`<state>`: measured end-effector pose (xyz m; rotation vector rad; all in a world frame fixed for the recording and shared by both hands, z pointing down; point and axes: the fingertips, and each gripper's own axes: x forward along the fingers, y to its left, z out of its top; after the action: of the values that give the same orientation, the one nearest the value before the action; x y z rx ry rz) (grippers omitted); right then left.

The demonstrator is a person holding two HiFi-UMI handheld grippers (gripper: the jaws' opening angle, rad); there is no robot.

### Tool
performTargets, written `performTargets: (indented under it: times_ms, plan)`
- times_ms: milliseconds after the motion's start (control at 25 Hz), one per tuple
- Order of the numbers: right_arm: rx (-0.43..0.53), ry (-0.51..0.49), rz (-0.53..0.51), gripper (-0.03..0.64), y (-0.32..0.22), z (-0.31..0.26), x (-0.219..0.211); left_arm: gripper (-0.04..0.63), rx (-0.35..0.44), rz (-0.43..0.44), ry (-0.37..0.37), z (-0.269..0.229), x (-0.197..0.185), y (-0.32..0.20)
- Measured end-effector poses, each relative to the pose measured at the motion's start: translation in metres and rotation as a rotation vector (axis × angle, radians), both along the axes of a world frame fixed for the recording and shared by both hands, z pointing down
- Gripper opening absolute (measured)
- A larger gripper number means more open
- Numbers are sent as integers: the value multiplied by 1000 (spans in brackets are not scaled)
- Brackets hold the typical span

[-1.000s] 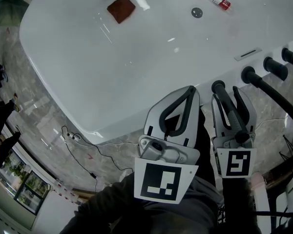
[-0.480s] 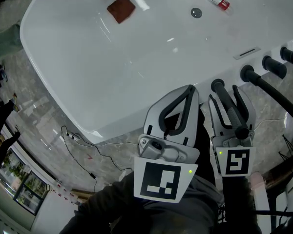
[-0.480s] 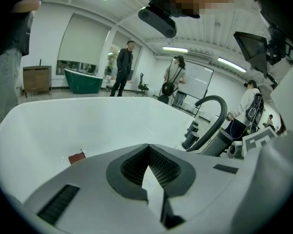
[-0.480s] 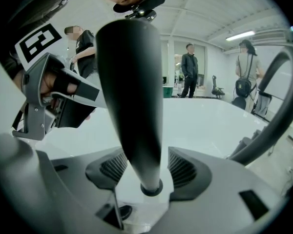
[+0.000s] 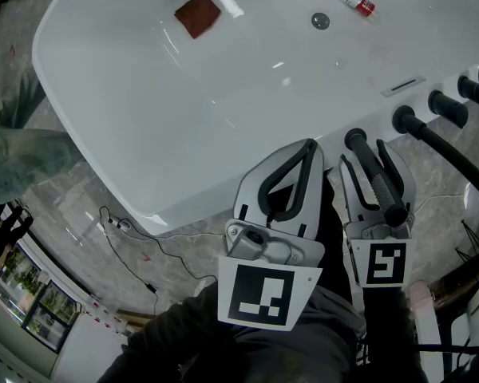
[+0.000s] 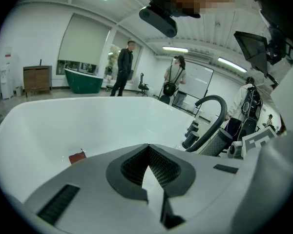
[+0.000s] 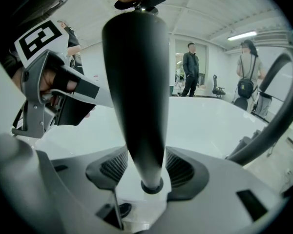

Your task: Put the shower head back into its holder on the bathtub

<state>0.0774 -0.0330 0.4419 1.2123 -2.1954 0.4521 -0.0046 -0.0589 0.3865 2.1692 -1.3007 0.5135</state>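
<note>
**Fig. Shower head at its holder; insertion appears all but complete.**
The right gripper (image 5: 370, 160) clasps the dark shower head (image 5: 376, 180) by its shaft. The left gripper (image 5: 307, 147), jaws pressed together on nothing, hangs just to its left. The shower head's narrow far end meets the holder (image 5: 354, 140), seemingly the round black fitting on the near rim of the bathtub (image 5: 144, 94). Full seating cannot be confirmed, and letting go is judged the step left. Its long axis runs near to far, slanting slightly leftward: thick end towards the person, narrow end pointing at the rim.
</note>
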Motion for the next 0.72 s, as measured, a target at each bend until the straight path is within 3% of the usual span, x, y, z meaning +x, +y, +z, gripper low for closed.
performTargets:
  times_ms: [720]
  plan:
    - [9,-3,-10,247,-2,-1,0,3,1,0,-1,-1,3,-1]
